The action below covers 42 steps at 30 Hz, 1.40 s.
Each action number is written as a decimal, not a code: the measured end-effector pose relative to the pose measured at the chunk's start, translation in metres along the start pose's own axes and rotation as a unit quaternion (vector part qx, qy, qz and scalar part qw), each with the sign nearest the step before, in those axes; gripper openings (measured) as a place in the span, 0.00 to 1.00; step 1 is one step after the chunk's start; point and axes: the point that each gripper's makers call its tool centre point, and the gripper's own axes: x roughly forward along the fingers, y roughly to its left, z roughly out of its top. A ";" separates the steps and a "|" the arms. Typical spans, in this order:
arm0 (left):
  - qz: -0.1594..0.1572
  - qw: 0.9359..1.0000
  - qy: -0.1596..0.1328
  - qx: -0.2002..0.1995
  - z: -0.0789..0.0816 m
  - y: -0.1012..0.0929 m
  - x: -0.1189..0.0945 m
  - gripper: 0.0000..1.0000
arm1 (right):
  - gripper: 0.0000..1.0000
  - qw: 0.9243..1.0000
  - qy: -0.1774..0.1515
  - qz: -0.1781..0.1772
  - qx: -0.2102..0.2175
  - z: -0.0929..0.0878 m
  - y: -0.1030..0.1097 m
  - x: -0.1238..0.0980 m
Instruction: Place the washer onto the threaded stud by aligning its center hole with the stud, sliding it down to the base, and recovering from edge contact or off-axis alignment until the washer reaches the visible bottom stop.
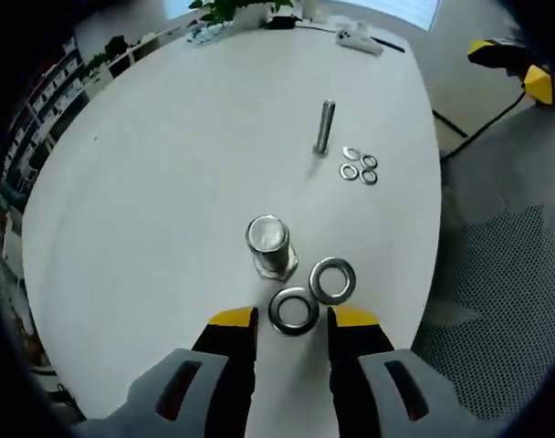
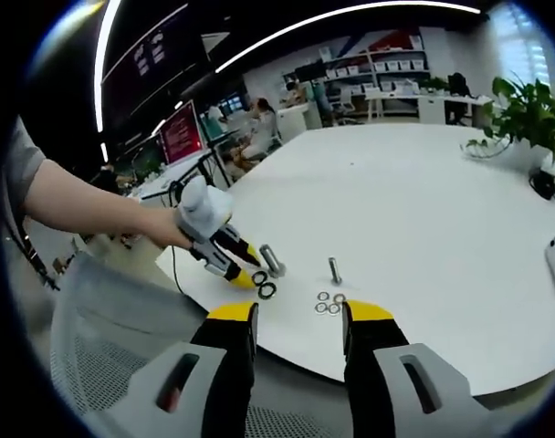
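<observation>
A large threaded stud [image 1: 268, 242] stands upright on its hex base on the white table [image 1: 168, 182]. Two large steel washers lie flat just beside it: one [image 1: 293, 310] sits between my left gripper's [image 1: 293, 319] yellow tips, the other [image 1: 332, 280] is a little farther right. The left jaws are open around that washer, not closed on it. In the right gripper view a hand holds the left gripper [image 2: 246, 274] down by the stud [image 2: 272, 260] and the washers [image 2: 264, 285]. My right gripper [image 2: 299, 312] hangs open off the table's edge, holding nothing.
A thinner bolt [image 1: 325, 126] stands farther along, with several small washers [image 1: 360, 164] beside it. A potted plant [image 1: 236, 9] and a white device [image 1: 358, 38] sit at the far end. The table edge runs on the right, above grey carpet [image 1: 497, 210]. A mesh chair [image 2: 104, 356] is below.
</observation>
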 end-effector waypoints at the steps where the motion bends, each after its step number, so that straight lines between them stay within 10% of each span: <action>1: -0.001 1.000 0.002 0.004 0.000 0.000 0.000 0.28 | 0.39 1.000 -0.001 0.000 0.001 0.000 0.000 0.000; 15: -0.008 0.994 0.027 0.107 -0.002 -0.005 0.004 0.21 | 0.38 1.000 0.002 -0.003 0.002 0.000 -0.002 0.000; 30: -0.014 0.991 0.079 0.111 -0.042 0.000 -0.012 0.21 | 0.38 1.000 0.003 -0.004 0.003 -0.001 -0.002 -0.001; 42: -0.021 0.982 0.133 0.131 -0.045 0.001 -0.012 0.22 | 0.38 1.000 0.003 -0.007 0.005 -0.001 -0.003 -0.001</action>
